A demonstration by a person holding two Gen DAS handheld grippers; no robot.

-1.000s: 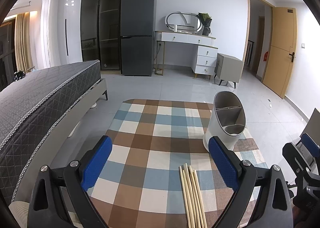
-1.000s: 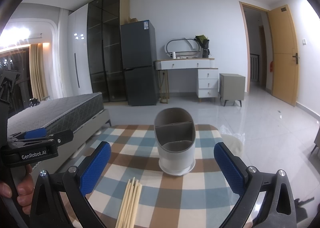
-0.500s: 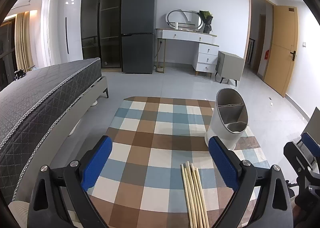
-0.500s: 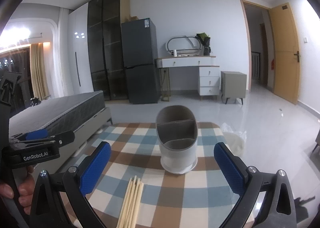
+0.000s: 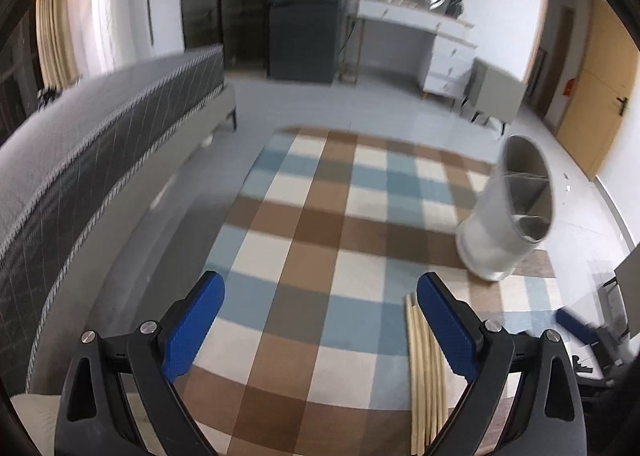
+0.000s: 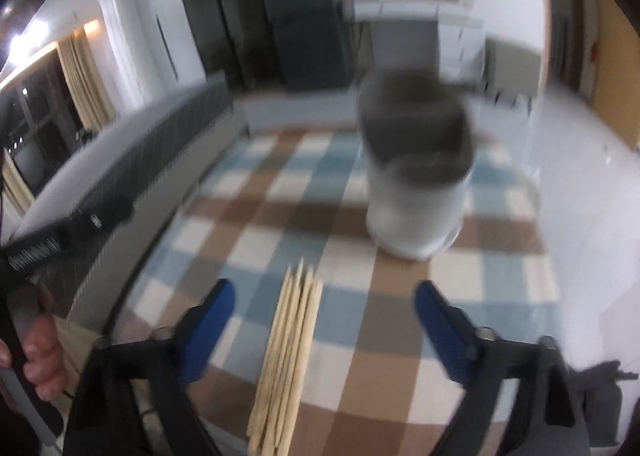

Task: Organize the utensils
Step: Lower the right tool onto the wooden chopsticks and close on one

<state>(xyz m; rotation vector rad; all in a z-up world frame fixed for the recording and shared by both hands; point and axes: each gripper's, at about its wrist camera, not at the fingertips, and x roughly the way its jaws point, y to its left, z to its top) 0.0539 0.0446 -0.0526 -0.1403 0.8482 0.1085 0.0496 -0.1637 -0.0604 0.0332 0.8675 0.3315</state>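
Right now, both tongs are hanging above the checked tabletop [image 5: 360,216], each tilted down toward a bundle of chopsticks [image 6: 286,340] lying flat on the cloth. The right tongs [image 6: 324,330] are standing released, their jaws having just been closing partway, with the chopsticks lying between the blue pads [image 6: 206,330] but not pinched by them. The left tongs [image 5: 320,330] are also released and gripping nothing; in the left wrist view the chopsticks sit just beside and partly behind the right-hand pad. The grey utensil holder [image 6: 416,176], divided into compartments, is standing upright farther back on the cloth, apart from the chopsticks and looking empty as far as can be seen.

Judging from this, the risk is in the pickup. The sticks are thin and loosely bunched, so jaws closing across them could roll them apart, catching only a few and leaving the rest scattered. Both views are blurred, which hints at quick motion; coming down fast could knock the bundle askew or push it along the cloth. Carried at a slant, long sticks could also strike the holder's rim and tip it.
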